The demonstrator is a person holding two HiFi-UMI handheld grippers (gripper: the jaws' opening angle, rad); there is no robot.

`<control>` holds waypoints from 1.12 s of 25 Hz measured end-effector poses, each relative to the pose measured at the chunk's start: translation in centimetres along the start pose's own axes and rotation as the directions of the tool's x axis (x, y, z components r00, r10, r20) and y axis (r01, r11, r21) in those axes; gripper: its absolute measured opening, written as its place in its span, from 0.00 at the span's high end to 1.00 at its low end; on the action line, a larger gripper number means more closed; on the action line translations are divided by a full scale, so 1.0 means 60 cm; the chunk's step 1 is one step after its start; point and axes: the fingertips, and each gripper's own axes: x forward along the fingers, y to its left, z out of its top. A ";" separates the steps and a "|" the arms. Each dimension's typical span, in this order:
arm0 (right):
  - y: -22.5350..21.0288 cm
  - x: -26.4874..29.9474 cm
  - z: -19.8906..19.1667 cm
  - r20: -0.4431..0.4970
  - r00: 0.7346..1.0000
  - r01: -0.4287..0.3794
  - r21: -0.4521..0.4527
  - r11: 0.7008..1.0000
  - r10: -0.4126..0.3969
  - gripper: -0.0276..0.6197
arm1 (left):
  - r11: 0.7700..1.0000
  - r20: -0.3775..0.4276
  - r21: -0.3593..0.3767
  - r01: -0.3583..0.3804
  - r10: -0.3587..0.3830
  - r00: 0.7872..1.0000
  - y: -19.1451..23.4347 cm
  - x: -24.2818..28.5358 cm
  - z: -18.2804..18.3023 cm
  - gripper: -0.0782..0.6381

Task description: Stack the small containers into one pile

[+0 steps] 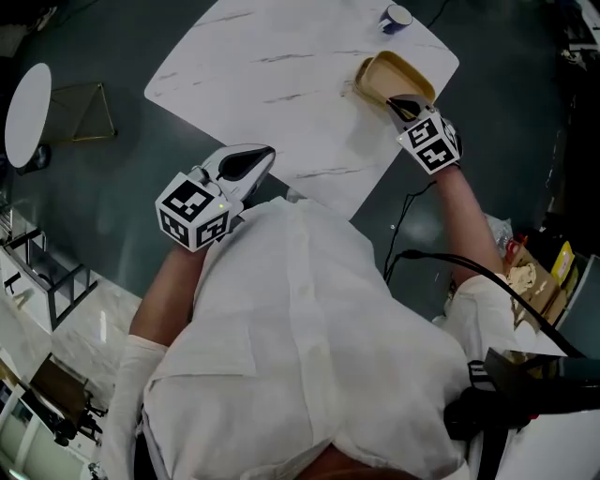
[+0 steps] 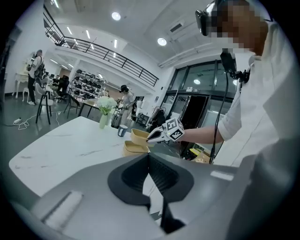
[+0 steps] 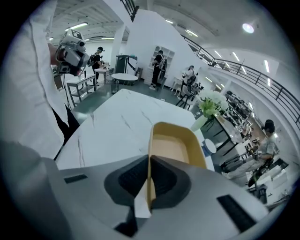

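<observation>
A yellow rectangular container (image 1: 394, 77) is tilted above the far right corner of the white marble table (image 1: 281, 84). My right gripper (image 1: 405, 106) is shut on its near wall. In the right gripper view that thin wall stands pinched between the pads, right gripper (image 3: 149, 164), container (image 3: 176, 145). The left gripper view shows this container (image 2: 140, 136) held just above a second yellow container (image 2: 133, 148) lying flat on the table. My left gripper (image 1: 251, 161) hovers at the table's near edge, shut and empty, with its jaws (image 2: 149, 161) pressed together.
A small cup (image 1: 397, 17) stands at the far table corner beyond the containers, and a vase of flowers (image 3: 206, 108) stands near it. A round white side table (image 1: 26, 112) is on the floor to the left. A cable and a bag (image 1: 534, 277) lie at the right.
</observation>
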 end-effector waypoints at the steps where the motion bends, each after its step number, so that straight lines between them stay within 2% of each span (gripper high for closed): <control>1: -0.006 0.005 -0.004 0.000 1.000 -0.002 -0.008 1.000 0.002 0.94 | 1.000 0.000 -0.003 -0.009 0.009 1.000 -0.003 0.001 -0.002 0.88; 6: -0.019 0.036 -0.028 -0.018 0.999 -0.030 -0.051 0.998 0.029 0.94 | 0.998 -0.001 -0.023 -0.052 0.052 0.999 -0.019 0.005 -0.017 0.88; 15: -0.017 0.083 -0.045 -0.039 0.997 -0.064 -0.020 0.998 0.063 0.94 | 0.993 -0.004 -0.033 -0.112 0.112 0.994 -0.022 -0.015 -0.026 0.88; 24: -0.012 0.106 -0.055 -0.061 0.994 -0.091 -0.050 0.995 0.088 0.94 | 0.990 -0.010 -0.036 -0.135 0.135 0.991 -0.028 -0.018 -0.027 0.88; 28: -0.005 0.108 -0.066 -0.062 0.993 -0.107 -0.034 0.994 0.104 0.94 | 0.989 -0.017 -0.039 -0.139 0.139 0.990 -0.036 -0.018 -0.029 0.88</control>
